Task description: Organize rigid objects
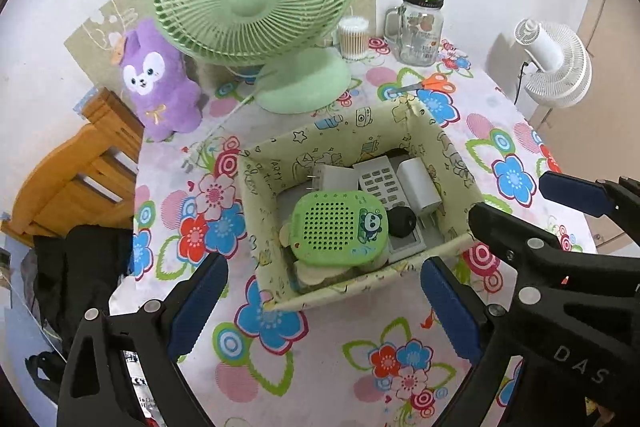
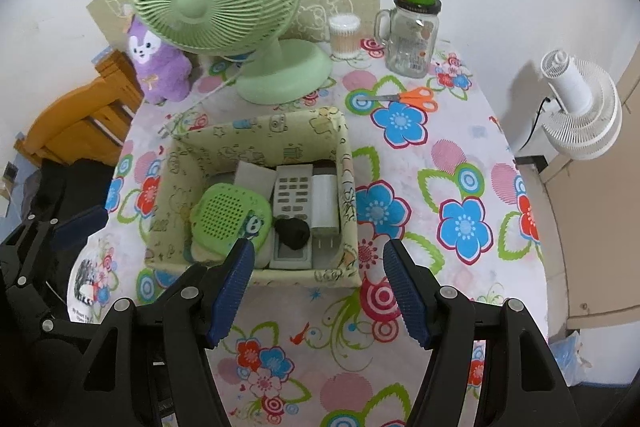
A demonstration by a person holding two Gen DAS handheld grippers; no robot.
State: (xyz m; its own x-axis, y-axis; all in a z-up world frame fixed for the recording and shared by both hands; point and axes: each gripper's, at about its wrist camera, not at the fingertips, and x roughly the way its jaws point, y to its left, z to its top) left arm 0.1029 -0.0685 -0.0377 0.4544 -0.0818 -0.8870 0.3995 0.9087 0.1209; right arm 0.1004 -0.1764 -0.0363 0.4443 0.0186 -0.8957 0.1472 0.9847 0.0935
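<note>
1. Two hand-held grippers are seen: the left hand-held gripper [image 1: 324,301] and the right hand-held gripper [image 2: 318,287] are both wide open, and nothing is held.
2. The small things, like the green speaker [image 1: 339,227] and remote [image 1: 380,183], are already packed in the box [image 2: 200,155] on the counter [image 2: 440,167].
3. The scissors [image 2: 408,98] are left out at 1 o'clock from the box.
4. The glass jar [image 2: 412,43] could be knocked over if the scissors are reached for too fast.
</note>
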